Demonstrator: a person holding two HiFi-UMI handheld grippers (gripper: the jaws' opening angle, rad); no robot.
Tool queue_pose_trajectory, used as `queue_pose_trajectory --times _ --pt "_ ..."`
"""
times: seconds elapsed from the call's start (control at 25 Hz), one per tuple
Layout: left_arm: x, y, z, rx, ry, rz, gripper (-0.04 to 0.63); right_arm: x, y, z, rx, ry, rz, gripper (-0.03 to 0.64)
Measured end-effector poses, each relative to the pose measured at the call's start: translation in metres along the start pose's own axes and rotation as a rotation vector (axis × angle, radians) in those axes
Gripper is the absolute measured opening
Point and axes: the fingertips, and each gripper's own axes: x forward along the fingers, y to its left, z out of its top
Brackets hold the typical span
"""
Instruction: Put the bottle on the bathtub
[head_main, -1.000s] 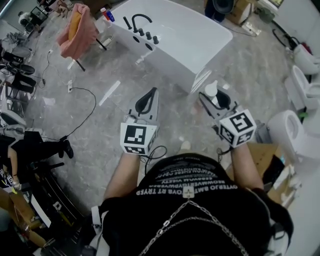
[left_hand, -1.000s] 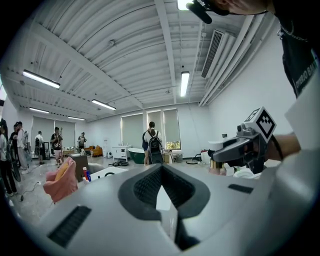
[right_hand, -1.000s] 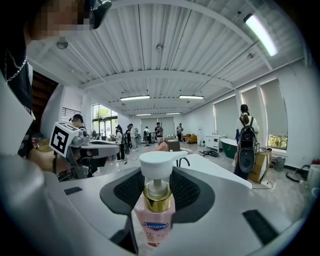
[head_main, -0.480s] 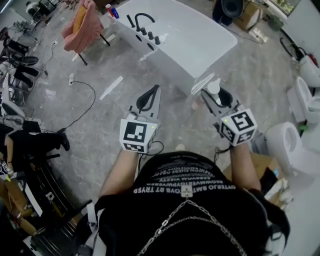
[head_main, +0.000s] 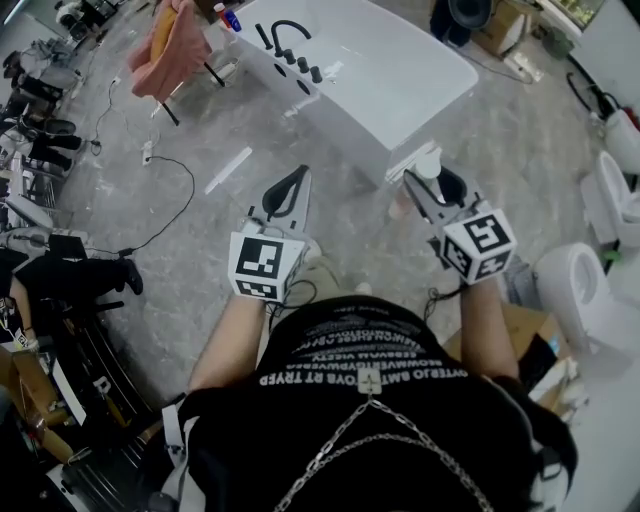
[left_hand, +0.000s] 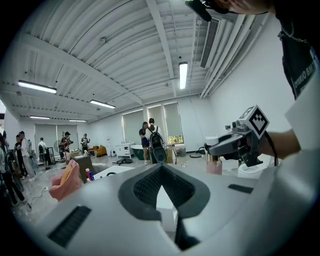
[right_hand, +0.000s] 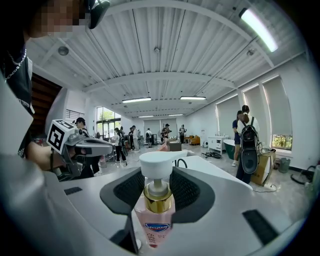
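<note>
A pink pump bottle (right_hand: 158, 212) with a white pump head and gold collar sits upright between the jaws of my right gripper (right_hand: 159, 192), which is shut on it. From the head view the bottle (head_main: 427, 165) shows as a white cap at the tip of the right gripper (head_main: 435, 190), just short of the white bathtub (head_main: 400, 75). The tub carries a black faucet (head_main: 284, 35) and knobs. My left gripper (head_main: 287, 190) is held beside it, jaws shut with nothing between them (left_hand: 162, 187). The bottle (left_hand: 214, 162) also appears in the left gripper view.
A stand draped with a pink towel (head_main: 170, 45) is left of the tub, with a small bottle (head_main: 230, 18) near the tub's far corner. Cables (head_main: 170, 200) run over the grey floor. White toilets (head_main: 590, 290) stand at the right, a cardboard box (head_main: 525, 320) beside me. People stand in the background (left_hand: 150, 140).
I have stepped closer to the bathtub; both grippers moved forward together, the right one still carrying the bottle near the tub's near corner.
</note>
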Motion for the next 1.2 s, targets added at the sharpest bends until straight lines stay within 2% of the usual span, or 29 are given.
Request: queue_pose_trajectory --times 0.2,0.56,1.2 --pt "0.002 0.0 0.004 0.023 -0.005 -0.02 0.002 0.0 -0.001 -0.003 0.027 -0.001 -0.006 0.153" --pt "0.021 0.007 -0.007 0.001 0.006 -0.045 0.002 0.019 -0.006 -0.001 0.016 0.024 -0.005 0.153" --pt "0.075 0.063 0.001 -0.009 -0.023 -0.047 0.002 0.087 -0.022 0.026 0.005 0.023 0.015 0.153"
